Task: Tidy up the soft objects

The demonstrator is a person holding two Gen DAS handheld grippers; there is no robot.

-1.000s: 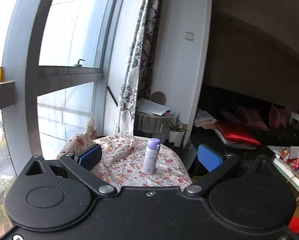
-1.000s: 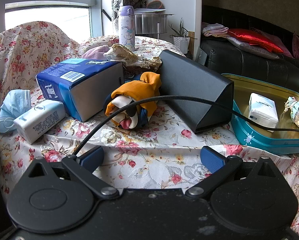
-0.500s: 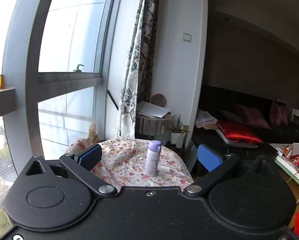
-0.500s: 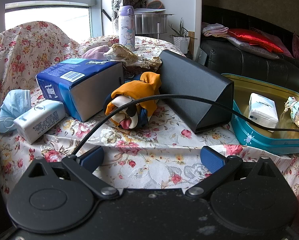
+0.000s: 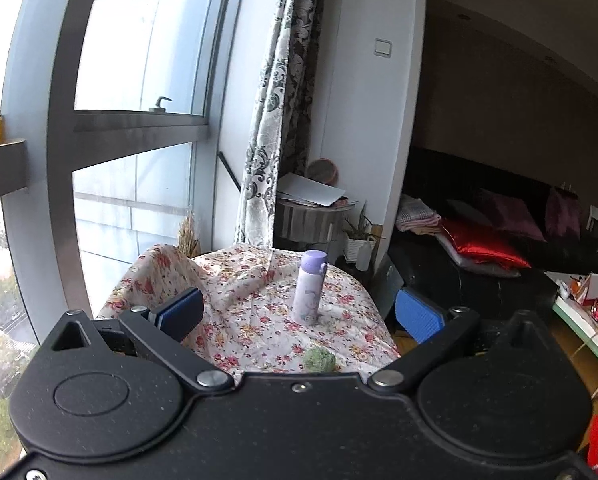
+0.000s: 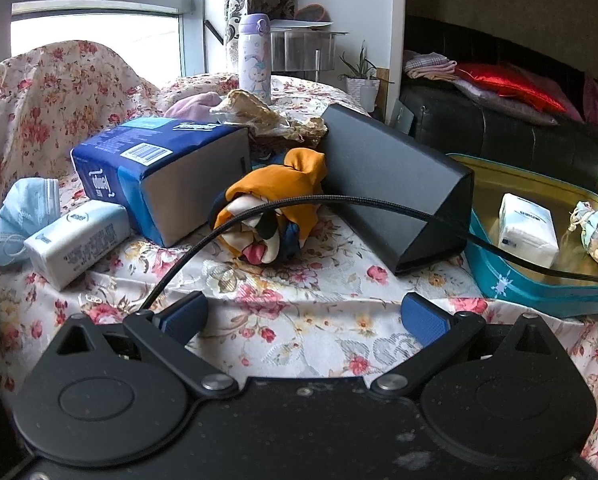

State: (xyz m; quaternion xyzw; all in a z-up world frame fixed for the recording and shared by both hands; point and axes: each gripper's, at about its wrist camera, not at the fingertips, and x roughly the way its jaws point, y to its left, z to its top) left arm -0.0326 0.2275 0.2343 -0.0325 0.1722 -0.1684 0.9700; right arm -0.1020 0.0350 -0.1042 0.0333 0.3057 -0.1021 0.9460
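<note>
Both tongs hang spread with nothing between their pads. The right tongs hover at the near edge of the floral surface. Take the black box as the landmark: the scarf lies bunched against its left side, the blue tissue pack beyond that, then a small white pack and a face mask. A teal tin sits right of the box, touching it. A cable arches over the scarf. The left tongs are held high, facing the bottle on the far side of the surface.
</note>
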